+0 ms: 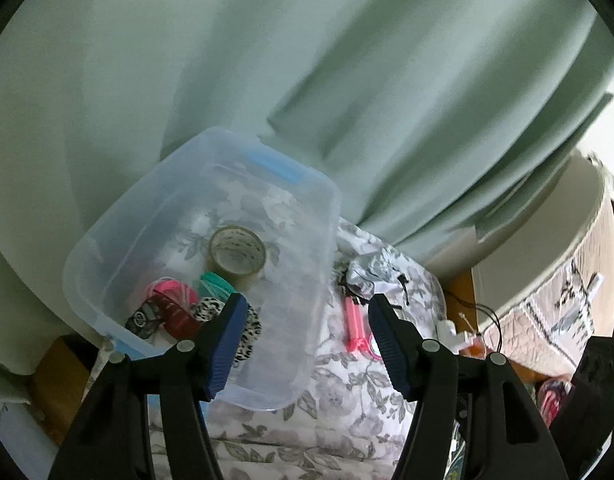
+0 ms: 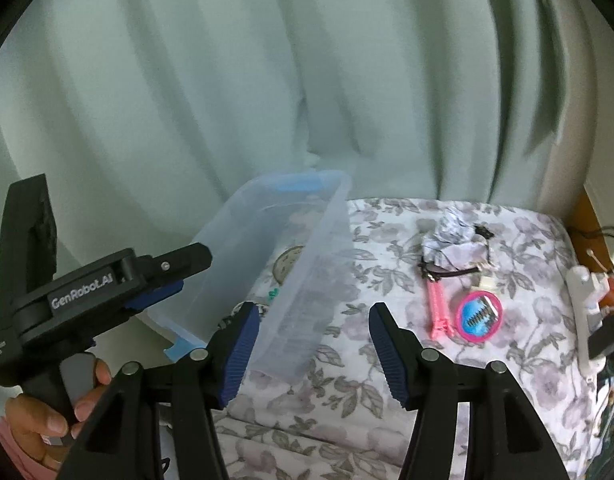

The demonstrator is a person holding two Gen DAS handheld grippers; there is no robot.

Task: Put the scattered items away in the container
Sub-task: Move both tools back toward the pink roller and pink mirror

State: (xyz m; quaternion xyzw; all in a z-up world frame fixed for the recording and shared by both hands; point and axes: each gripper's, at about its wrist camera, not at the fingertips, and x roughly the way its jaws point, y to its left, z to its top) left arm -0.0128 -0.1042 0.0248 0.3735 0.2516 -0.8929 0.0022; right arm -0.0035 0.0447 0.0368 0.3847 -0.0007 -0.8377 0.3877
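Both grippers, left (image 1: 303, 312) & right (image 2: 313, 322): jaws apart, nothing held; risk: snagging container (image 2: 307, 240) wall en route to pink comb (image 2: 438, 308).

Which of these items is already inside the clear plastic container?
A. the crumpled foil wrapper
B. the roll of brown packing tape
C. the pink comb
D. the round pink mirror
B: the roll of brown packing tape stands inside the clear plastic container, while the pink comb, the round pink mirror and the crumpled foil wrapper lie outside it on the floral cloth.
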